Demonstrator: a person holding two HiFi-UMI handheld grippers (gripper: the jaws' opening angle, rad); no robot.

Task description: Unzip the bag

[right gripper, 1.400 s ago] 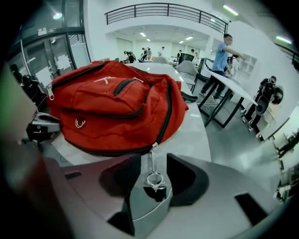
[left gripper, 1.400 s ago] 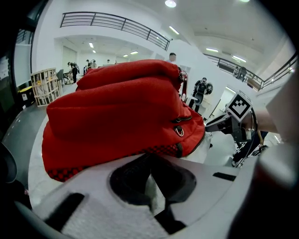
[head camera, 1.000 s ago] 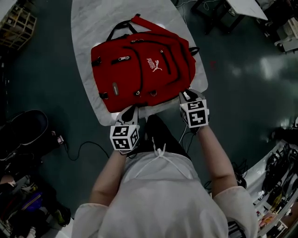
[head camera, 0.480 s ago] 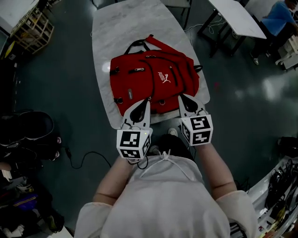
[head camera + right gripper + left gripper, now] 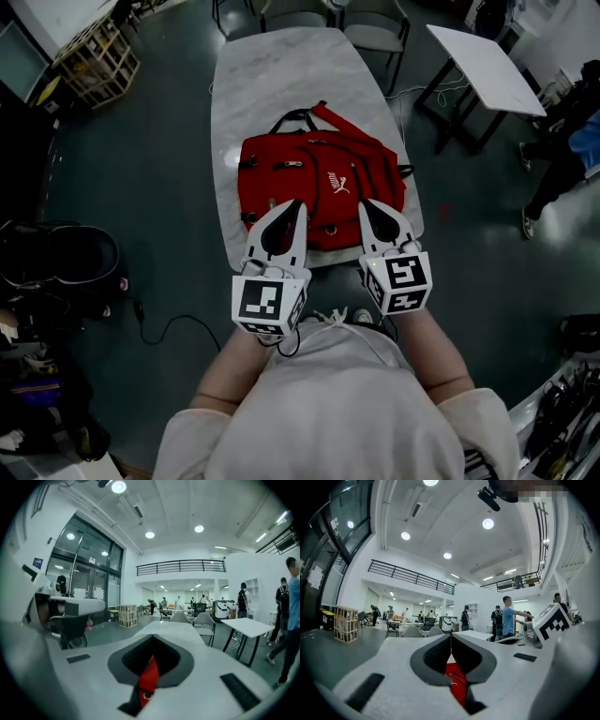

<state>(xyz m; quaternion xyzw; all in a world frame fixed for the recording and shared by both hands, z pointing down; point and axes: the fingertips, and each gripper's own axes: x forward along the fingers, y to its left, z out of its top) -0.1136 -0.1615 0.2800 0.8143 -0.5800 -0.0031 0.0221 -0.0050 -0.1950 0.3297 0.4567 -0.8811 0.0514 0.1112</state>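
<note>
A red backpack (image 5: 319, 183) lies flat on the white marble table (image 5: 281, 75), its black carry handle at the far end and its zips facing up. Both grippers hover side by side over the bag's near end, well above it and not touching it. My left gripper (image 5: 297, 203) is shut, tips together, with nothing in it. My right gripper (image 5: 365, 202) is shut too and holds nothing. In the left gripper view the jaws (image 5: 451, 637) meet and a strip of the red bag (image 5: 457, 684) shows below them. The right gripper view shows its jaws (image 5: 152, 638) shut, with red fabric (image 5: 149, 679) beneath.
Grey chairs (image 5: 375, 33) stand at the table's far end. A white side table (image 5: 487, 70) is at the right, with a person (image 5: 572, 131) beyond it. A wooden crate (image 5: 98, 61) and black bags (image 5: 56, 262) sit on the floor at left, near a cable (image 5: 178, 323).
Both grippers have risen from the table's near edge to well above the bag's near end. The bag has not moved on the table.
</note>
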